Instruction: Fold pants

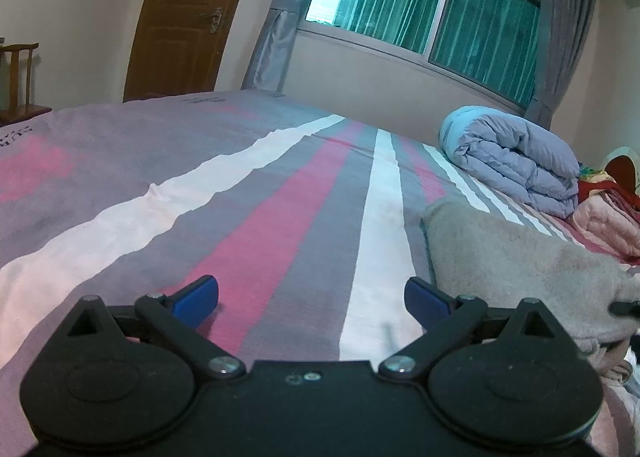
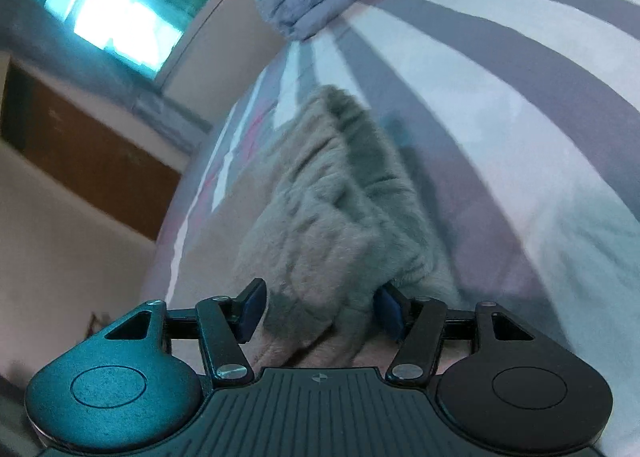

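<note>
Gripping a bunched edge of the grey fleece pants point(image 2: 332, 209) between its blue pads, probably to carry a fold, the right gripper point(image 2: 320, 313) works beside the folded quilt point(image 1: 516, 161) while the left gripper point(image 1: 312, 297) waits wide open and empty, the pants just right of it

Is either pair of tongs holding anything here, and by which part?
The right tongs are shut on a bunched fold at the near end of the fuzzy grey fleece pants. The left tongs are open, holding nothing.
</note>
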{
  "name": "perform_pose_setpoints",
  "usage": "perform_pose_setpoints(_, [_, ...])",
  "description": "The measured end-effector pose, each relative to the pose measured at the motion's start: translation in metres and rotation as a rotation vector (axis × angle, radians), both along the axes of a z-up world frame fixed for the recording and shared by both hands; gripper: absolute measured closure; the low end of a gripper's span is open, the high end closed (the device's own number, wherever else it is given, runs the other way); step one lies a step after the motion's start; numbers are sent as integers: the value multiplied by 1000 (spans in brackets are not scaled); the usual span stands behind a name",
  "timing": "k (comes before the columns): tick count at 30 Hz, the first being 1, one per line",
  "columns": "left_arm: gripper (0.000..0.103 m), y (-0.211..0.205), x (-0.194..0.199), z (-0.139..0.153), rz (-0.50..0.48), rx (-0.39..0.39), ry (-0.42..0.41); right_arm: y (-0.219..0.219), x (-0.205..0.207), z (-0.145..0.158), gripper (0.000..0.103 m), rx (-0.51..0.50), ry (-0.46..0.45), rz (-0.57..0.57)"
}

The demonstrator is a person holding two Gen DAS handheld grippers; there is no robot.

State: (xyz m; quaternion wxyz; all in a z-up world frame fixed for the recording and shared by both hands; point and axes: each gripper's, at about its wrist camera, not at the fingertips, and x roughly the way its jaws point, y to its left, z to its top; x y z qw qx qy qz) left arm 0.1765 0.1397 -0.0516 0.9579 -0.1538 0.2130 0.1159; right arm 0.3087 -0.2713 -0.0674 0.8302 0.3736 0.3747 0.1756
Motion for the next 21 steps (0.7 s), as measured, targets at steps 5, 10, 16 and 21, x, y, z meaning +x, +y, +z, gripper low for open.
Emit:
perform_pose_setpoints(5, [10,0,0,1,0,3,0,-1,1,20,68,302,-94,-6])
perform_pose_setpoints(10, [10,3,-1,2,9,-8,-2,-17,-6,-6,68,365,-46,-136])
perform_pose_setpoints(16, [10,4,-1,1,6,-11,0,-29,-2,-35,66,263,71,-126])
perform_pose_setpoints(21, [9,4,-3,2,4,-7,-3,-33,-7,-23,48,181,34,-90])
